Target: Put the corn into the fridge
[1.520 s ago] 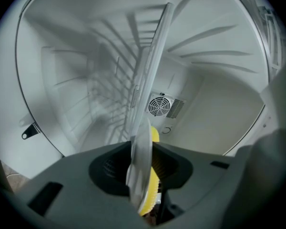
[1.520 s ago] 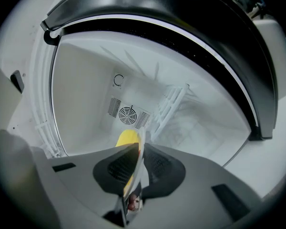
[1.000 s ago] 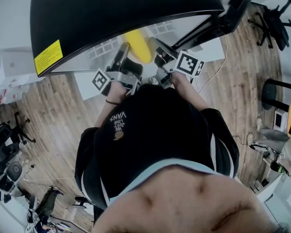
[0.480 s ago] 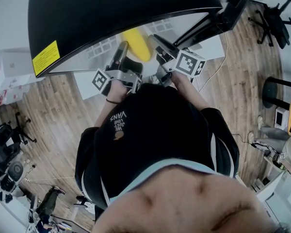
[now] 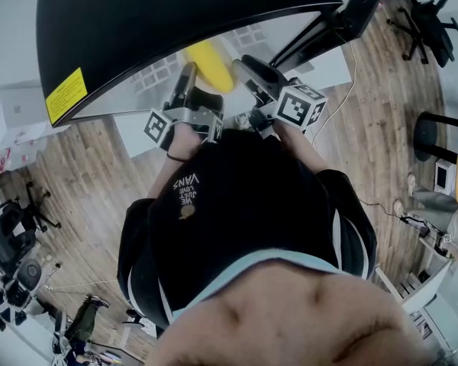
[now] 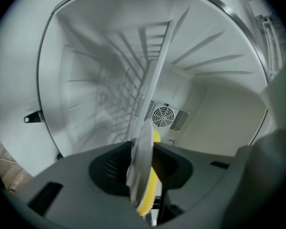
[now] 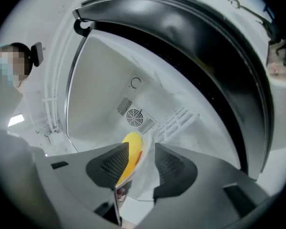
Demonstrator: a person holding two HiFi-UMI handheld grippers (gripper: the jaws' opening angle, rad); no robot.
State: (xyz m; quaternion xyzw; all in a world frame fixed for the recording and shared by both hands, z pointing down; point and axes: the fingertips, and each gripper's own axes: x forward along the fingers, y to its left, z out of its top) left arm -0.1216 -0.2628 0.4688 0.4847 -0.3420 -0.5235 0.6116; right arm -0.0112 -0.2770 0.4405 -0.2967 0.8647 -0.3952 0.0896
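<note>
The yellow corn [image 5: 206,61] lies on a thin pale plate [image 6: 139,163] just inside the open fridge [image 5: 175,21]. Seen edge-on in the left gripper view, the plate stands upright with the corn [image 6: 150,187] on its right side. My left gripper [image 6: 142,168] is shut on plate and corn together. In the right gripper view the corn [image 7: 131,151] sits between the jaws of my right gripper [image 7: 142,161], which are opening. Its left pad is against the corn and its right pad stands apart. Both grippers [image 5: 187,82] [image 5: 248,71] point level into the white fridge cavity.
A round fan vent [image 7: 134,117] sits on the fridge's back wall, with a white wire shelf [image 7: 178,118] beside it. The black fridge top carries a yellow label [image 5: 65,95]. Office chairs [image 5: 424,14] and wooden floor surround the person.
The right gripper has rolled on its own axis and its marker cube has shifted slightly right. Corn and left gripper have stayed where they were.
</note>
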